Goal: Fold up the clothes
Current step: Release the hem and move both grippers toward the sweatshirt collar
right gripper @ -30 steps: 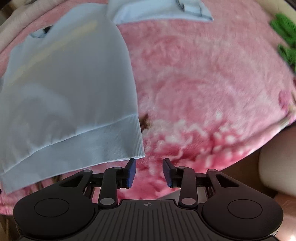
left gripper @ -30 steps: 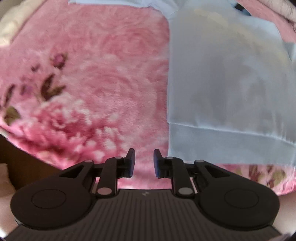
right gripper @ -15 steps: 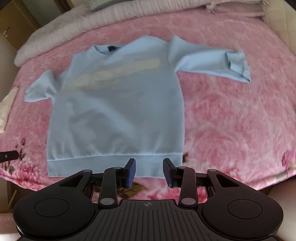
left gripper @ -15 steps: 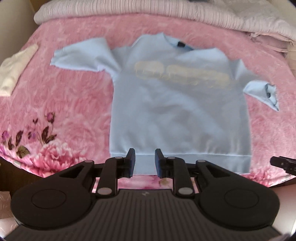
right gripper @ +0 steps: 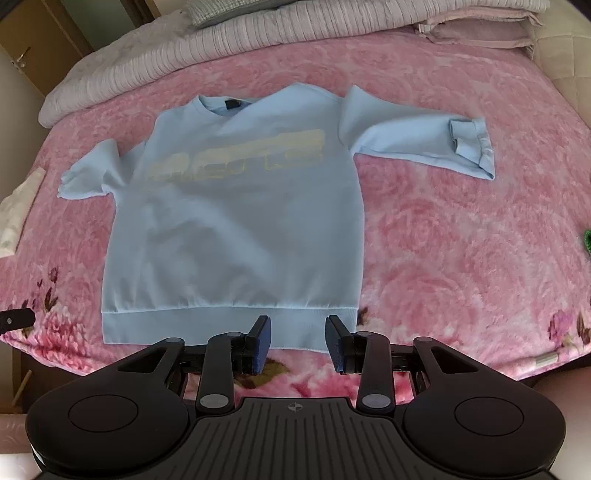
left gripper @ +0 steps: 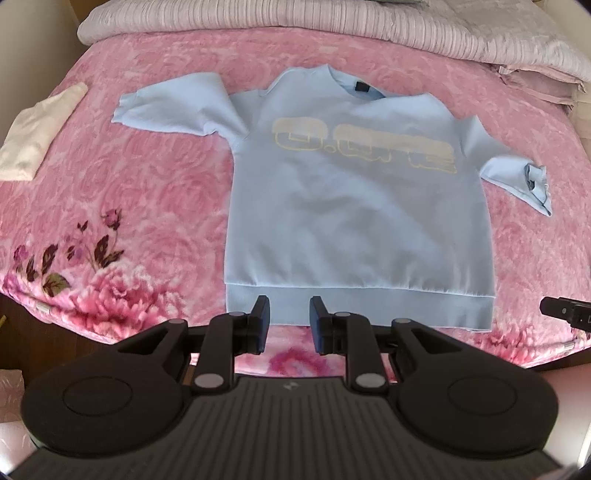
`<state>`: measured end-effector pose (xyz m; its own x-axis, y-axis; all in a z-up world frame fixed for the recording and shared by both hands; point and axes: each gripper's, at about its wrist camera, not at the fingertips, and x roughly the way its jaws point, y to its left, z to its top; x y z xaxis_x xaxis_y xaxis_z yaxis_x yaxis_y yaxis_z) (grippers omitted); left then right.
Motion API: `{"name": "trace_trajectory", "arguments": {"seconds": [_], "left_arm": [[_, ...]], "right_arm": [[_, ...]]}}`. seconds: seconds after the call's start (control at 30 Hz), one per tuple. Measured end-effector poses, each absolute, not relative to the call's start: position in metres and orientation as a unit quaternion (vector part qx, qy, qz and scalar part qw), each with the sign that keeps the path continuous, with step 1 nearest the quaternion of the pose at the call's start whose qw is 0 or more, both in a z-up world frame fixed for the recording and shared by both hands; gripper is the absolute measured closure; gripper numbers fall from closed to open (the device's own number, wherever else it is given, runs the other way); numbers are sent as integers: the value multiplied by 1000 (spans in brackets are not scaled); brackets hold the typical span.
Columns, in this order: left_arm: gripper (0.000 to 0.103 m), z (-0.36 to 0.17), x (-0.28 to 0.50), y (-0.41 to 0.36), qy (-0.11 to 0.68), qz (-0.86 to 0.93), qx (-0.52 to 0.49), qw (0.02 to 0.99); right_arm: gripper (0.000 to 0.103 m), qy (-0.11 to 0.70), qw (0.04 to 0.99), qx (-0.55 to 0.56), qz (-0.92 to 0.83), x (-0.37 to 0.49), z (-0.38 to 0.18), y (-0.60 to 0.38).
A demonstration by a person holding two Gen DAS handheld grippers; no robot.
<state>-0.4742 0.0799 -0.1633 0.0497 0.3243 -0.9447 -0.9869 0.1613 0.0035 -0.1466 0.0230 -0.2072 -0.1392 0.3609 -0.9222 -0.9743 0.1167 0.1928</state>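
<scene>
No fold has been made: the light blue sweatshirt [left gripper: 354,218] lies flat and face up ahead of both tools, sleeves spread, its hem band just beyond the fingertips, so every fold remains. The left gripper [left gripper: 289,321] and right gripper [right gripper: 297,341] hang above it, jaws partly apart and empty. The surface is a pink floral blanket [right gripper: 461,251] on a bed, with grey bedding [left gripper: 369,26] at the far edge and what may be a white cloth [left gripper: 33,136] far left.

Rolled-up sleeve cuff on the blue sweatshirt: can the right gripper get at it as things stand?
Probably yes. The cuff lies exposed on the pink blanket, nothing on or beside it, and the right gripper is open and empty above the hem.
</scene>
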Motion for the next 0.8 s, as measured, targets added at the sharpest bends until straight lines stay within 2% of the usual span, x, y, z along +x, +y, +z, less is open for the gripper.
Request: {"name": "trace_trajectory", "arguments": {"seconds": [0.3,0.63,0.8], "left_arm": [[83,-187,-497,109,425,500,-380,652],[83,-207,-492,217,429,456,-350,697],[84,-221,-485,265,436,448,-335,705]], "right_arm": [[66,480,578,-336,569,-157,-217,41],[66,475,626,-324,527,-147,-217,98],[66,465,644,-327,512,-141,-238,126]]}}
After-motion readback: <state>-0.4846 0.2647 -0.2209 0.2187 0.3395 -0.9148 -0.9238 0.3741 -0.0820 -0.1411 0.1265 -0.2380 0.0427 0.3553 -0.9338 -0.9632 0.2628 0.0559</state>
